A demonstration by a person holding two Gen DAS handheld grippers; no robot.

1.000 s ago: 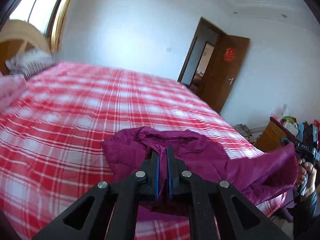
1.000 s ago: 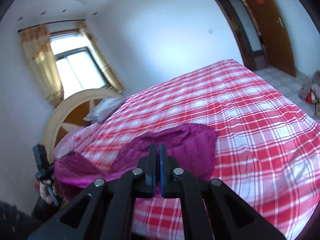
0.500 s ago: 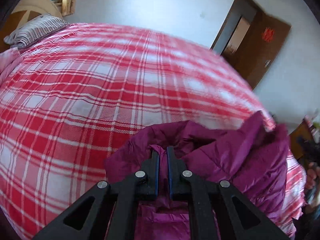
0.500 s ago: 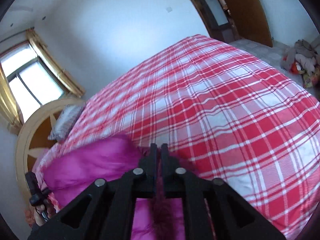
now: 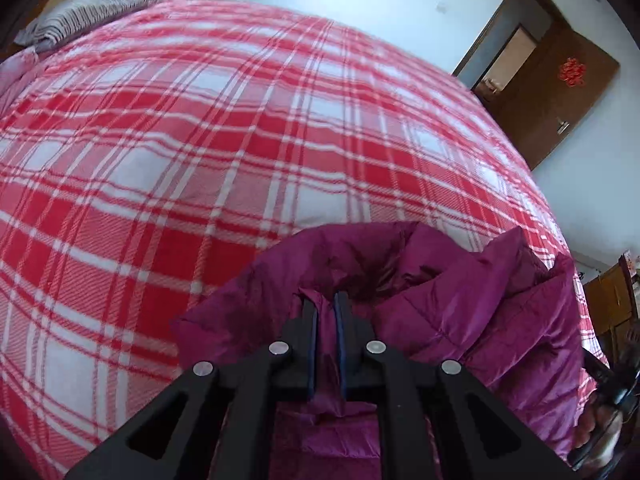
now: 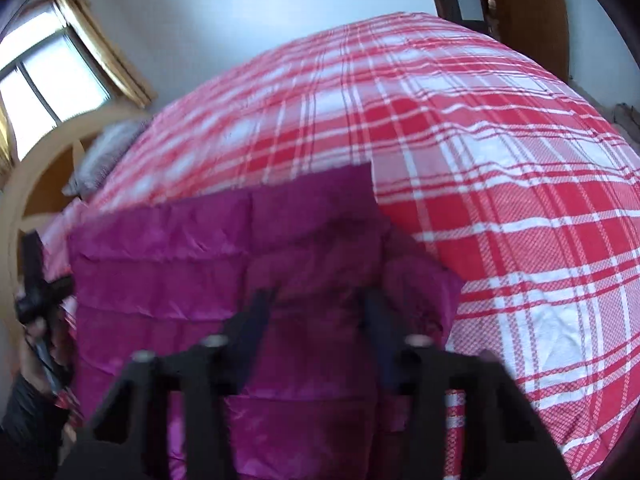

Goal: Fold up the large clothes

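Since the earlier frames the purple jacket [image 5: 460, 312] has come down onto the plaid bed [image 5: 200, 160]. Left wrist view: it fills the lower middle and right, bunched, long axis running left-right across the frame; the left gripper [image 5: 325, 312] pinches a fold, fingers nearly closed. Right wrist view: the jacket [image 6: 200, 280] spreads across the lower left, and the right gripper [image 6: 316, 300] is opening, cloth between its fingers but unpressed. Folding looks barely begun.

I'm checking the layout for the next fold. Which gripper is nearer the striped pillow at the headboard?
Left. The left gripper pinches the purple jacket on the side of the striped pillow; the right gripper, jaws opening, is toward the door.
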